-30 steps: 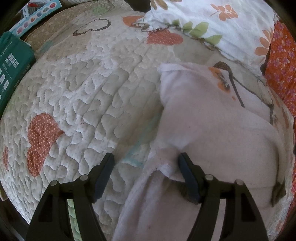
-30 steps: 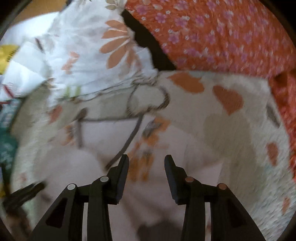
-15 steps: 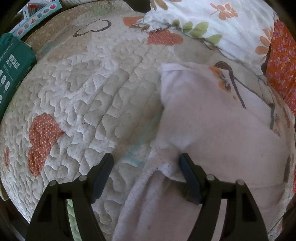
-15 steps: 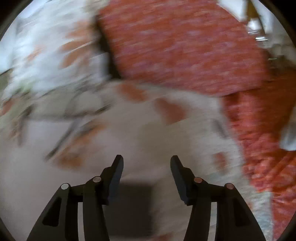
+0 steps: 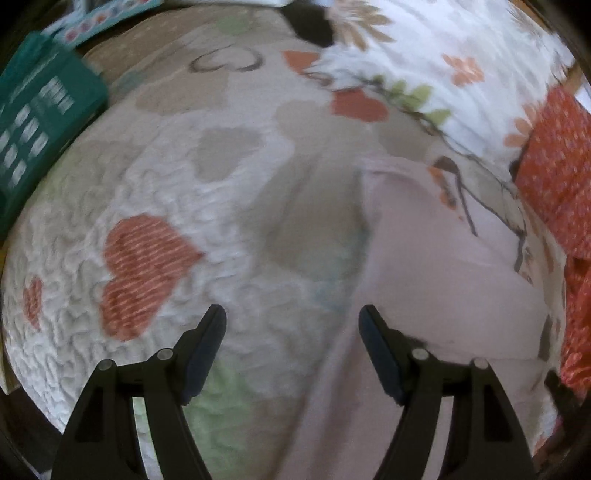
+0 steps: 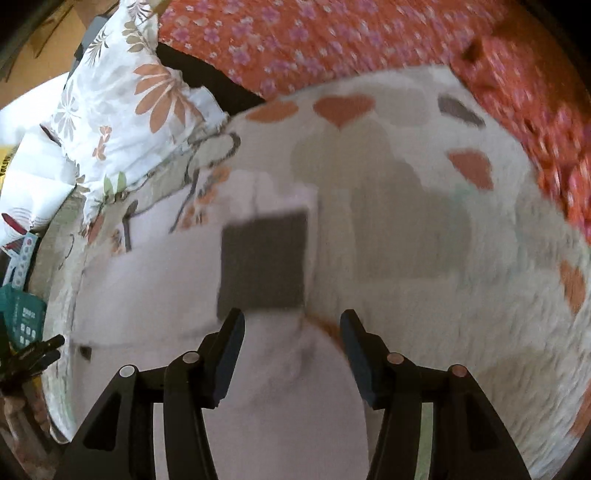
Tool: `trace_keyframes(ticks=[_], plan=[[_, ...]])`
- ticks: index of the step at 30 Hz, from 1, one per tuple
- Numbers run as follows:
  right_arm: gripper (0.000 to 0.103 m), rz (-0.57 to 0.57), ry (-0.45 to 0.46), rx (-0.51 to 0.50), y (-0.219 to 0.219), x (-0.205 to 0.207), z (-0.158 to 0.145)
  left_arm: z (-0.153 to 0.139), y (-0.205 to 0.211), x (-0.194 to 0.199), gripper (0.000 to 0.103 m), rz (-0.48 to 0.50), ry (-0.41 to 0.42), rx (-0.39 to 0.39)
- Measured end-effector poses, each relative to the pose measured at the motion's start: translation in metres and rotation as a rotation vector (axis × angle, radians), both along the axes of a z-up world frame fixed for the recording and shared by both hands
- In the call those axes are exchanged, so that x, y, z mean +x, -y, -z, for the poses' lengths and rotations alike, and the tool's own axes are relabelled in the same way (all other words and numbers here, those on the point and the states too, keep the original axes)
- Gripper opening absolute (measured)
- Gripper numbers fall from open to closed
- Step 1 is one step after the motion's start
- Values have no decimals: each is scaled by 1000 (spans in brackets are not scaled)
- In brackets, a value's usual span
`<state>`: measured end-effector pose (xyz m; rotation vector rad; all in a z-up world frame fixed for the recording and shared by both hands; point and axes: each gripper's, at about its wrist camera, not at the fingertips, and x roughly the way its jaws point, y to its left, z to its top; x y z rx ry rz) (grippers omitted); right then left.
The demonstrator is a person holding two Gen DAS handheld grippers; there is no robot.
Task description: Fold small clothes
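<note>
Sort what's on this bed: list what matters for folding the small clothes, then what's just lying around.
For the job:
- pale pink garment spread on the quilt
- left gripper, open
- right gripper, open over the garment

Lying about:
- heart-patterned quilt, the work surface
- floral pillow
- orange flowered fabric
- green box

Your left gripper (image 5: 291,326) hangs open above the heart-print quilt (image 5: 177,206), pale pink garment (image 5: 436,280) beside its right finger.
</note>
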<state>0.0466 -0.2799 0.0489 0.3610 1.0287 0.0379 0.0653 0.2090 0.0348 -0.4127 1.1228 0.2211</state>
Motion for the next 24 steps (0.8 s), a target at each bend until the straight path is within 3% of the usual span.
trace_keyframes(ticks=[6,8,13,16,18,20,24], plan=[[65,113,-27,22,34,-45,24,15,-6,-17,74,56,-28,-86],[65,133,-52,87,46,-58,37,18,4,-24,74,96,-14,-66],[66,105,1,282,52,-96,40,19,33,-61,71,165,78,-24],[64,50,-16,480,50,-114,49,20,52,-90,63,209,118,-5],[63,22,-42,580,40,-129,61,22,60,-107,57,249,131,-17],[63,12,-35,597,30,-142,63,25,65,-129,57,269,147,-30],[63,3,-44,685,18,-174,71,34,65,-171,57,248,158,-135]])
